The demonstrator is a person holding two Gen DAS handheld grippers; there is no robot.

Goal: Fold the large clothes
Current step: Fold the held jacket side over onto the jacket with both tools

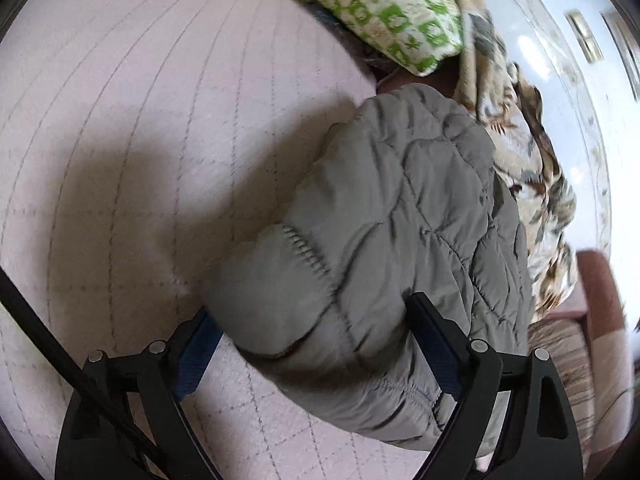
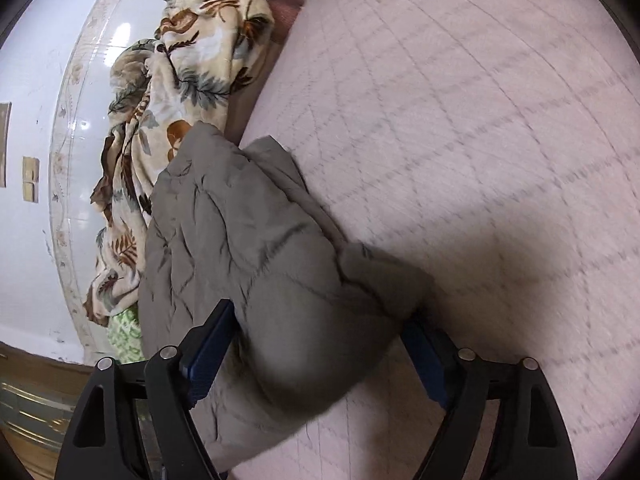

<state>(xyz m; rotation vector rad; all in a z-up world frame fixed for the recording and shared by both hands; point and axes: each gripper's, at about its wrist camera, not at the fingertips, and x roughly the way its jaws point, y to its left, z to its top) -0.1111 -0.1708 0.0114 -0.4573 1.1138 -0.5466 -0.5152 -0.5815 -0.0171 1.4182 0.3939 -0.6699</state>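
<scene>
A grey quilted puffer jacket (image 1: 392,200) lies bunched on a pale pink quilted bed cover (image 1: 140,140). In the left wrist view my left gripper (image 1: 312,308) stands wide, and a puffy fold of the jacket fills the gap between its blue-padded fingers (image 1: 196,352). The right wrist view shows the same jacket (image 2: 240,240) from its other end. Here my right gripper (image 2: 318,312) is also spread wide around a thick fold. I see neither pair of pads squeezing the fabric; it bulges loosely between them.
A leaf-print blanket (image 2: 192,60) is heaped between the jacket and the white wall (image 2: 32,80). A green-and-white patterned pillow (image 1: 380,8) lies beyond the jacket. A brown and striped cushion (image 1: 580,340) sits at the bed's edge. The pink bed cover (image 2: 480,120) stretches away beside the jacket.
</scene>
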